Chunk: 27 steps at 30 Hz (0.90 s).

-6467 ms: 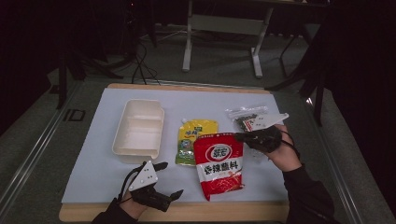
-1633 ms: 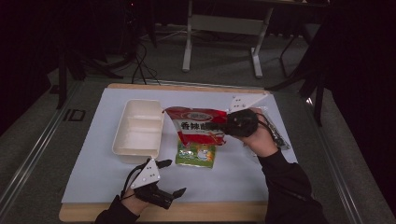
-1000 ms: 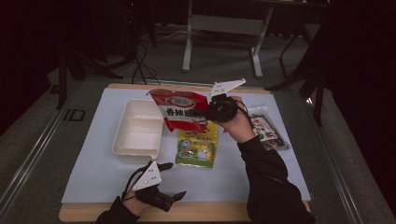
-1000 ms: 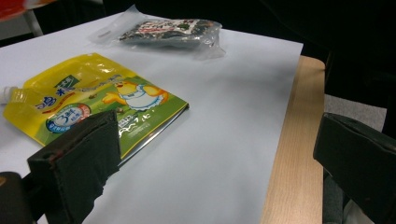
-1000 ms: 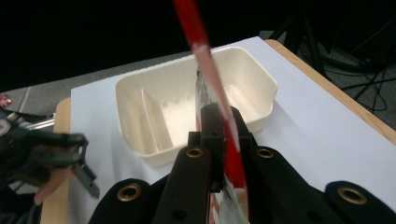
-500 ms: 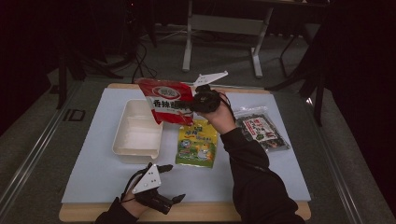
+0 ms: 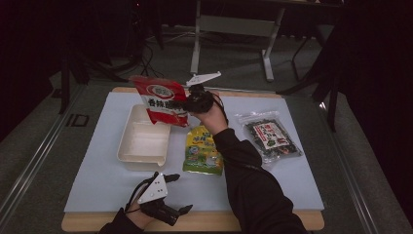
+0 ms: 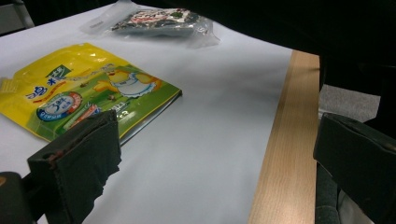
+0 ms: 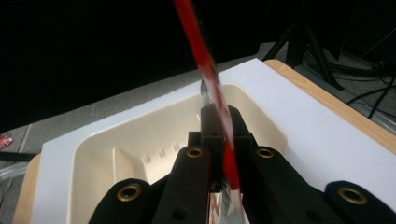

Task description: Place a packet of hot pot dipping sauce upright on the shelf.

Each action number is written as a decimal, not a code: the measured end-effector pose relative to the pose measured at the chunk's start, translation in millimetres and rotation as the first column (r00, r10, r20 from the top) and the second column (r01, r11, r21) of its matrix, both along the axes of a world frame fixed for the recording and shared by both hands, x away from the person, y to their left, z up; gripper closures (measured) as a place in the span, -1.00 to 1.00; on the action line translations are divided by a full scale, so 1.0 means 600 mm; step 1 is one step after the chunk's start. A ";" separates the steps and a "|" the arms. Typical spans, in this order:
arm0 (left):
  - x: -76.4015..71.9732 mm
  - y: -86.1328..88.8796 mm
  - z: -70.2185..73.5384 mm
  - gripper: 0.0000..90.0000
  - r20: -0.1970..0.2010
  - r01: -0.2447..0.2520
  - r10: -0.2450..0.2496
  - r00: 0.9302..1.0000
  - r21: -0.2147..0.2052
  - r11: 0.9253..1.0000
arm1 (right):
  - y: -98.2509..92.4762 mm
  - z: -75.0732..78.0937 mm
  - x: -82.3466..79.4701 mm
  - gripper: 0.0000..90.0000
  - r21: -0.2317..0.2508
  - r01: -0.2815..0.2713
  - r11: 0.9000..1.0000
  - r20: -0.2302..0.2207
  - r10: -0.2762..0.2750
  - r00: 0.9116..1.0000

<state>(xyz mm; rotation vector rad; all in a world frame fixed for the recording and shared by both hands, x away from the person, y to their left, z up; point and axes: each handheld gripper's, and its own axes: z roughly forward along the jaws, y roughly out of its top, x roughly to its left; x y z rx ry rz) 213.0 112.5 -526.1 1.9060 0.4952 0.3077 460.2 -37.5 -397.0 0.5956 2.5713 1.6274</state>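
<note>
Currently the right gripper [image 7: 187, 103] is holding the red packet [image 7: 162, 100] in the air above the far end of the cream tray [image 7: 127, 157], its jaws pinched tight on the packet's edge. In the right gripper view the red packet [image 9: 210, 79] is standing edge-on between the closed pads, with the tray's [image 9: 93, 140] hollow directly beyond it. Gripping by the edge is letting the bag hang free and flat, which I judge suits lowering it into the tray rather than dragging it over the rim.

The left gripper [image 7: 168, 195] is resting at the near edge of the table [image 7: 292, 222], jaws standing wide with nothing between them; it is parked clear of the working area, likely so it is not crowding the tray. In the left gripper view the yellow packet [image 8: 88, 91] is lying flat on the white mat [image 8: 210, 140] just beside the tray, and the clear packet of dark contents [image 7: 270, 138] is lying well apart to the right.
</note>
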 end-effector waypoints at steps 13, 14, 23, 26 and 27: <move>0.002 0.005 -0.002 -0.96 -0.012 -0.010 0.010 1.000 -0.014 1.000 | 0.057 -0.026 0.030 1.00 0.016 0.002 1.000 0.008 -0.002 1.000; 0.002 0.006 -0.002 -0.96 -0.015 -0.011 0.010 1.000 -0.015 1.000 | 0.061 -0.029 0.031 1.00 0.018 0.006 1.000 0.018 -0.007 1.000; 0.001 0.008 -0.003 -0.96 -0.015 -0.010 0.010 1.000 -0.018 1.000 | 0.097 -0.057 0.054 1.00 0.025 0.011 1.000 0.001 -0.011 1.000; 0.001 0.009 -0.003 -0.96 -0.016 -0.009 0.009 1.000 -0.020 1.000 | 0.105 -0.068 0.060 1.00 0.017 0.005 1.000 0.008 -0.005 1.000; 0.001 0.009 -0.003 -0.96 -0.016 -0.009 0.009 1.000 -0.020 1.000 | 0.105 -0.068 0.060 1.00 0.017 0.005 1.000 0.008 -0.005 1.000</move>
